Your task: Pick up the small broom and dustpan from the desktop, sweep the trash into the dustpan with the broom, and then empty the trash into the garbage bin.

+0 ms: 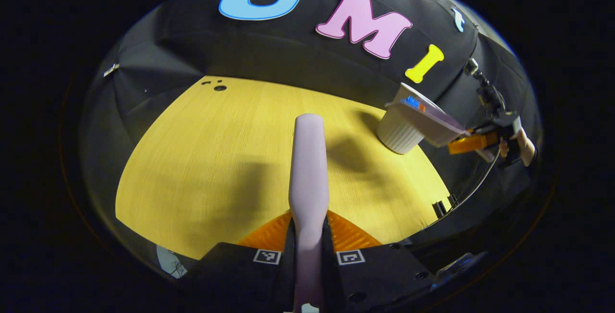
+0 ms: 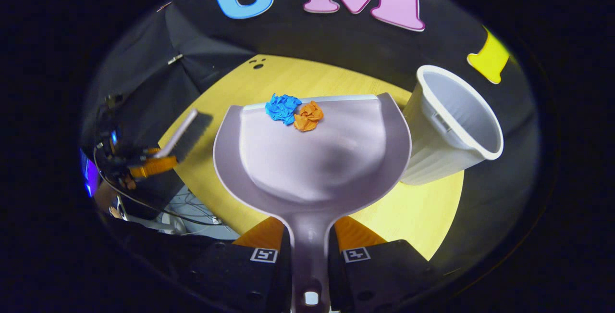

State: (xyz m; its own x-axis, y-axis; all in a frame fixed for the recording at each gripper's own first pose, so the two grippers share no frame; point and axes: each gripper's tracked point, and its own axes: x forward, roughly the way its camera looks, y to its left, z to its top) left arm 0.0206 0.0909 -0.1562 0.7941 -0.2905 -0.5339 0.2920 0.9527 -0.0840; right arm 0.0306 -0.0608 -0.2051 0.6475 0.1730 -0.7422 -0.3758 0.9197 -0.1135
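Observation:
My left gripper (image 1: 308,236) is shut on the pale broom's handle (image 1: 309,169), which points forward over the yellow desktop (image 1: 202,159). My right gripper (image 2: 310,241) is shut on the pale dustpan's handle (image 2: 310,241). The dustpan (image 2: 312,154) is lifted above the table and holds a blue paper ball (image 2: 282,108) and an orange paper ball (image 2: 308,116) near its front lip. The white ribbed garbage bin (image 2: 447,130) stands just right of the pan. In the left gripper view the dustpan (image 1: 423,123) hangs tilted by the bin (image 1: 399,135). The broom's bristles (image 2: 185,135) appear far left in the right gripper view.
The desktop's rounded edge drops off to black cloth on all sides. A few small dark holes (image 1: 218,86) mark the far left of the table. Cables (image 2: 192,212) lie on the floor below the left edge. A hand (image 1: 521,144) holds the far gripper.

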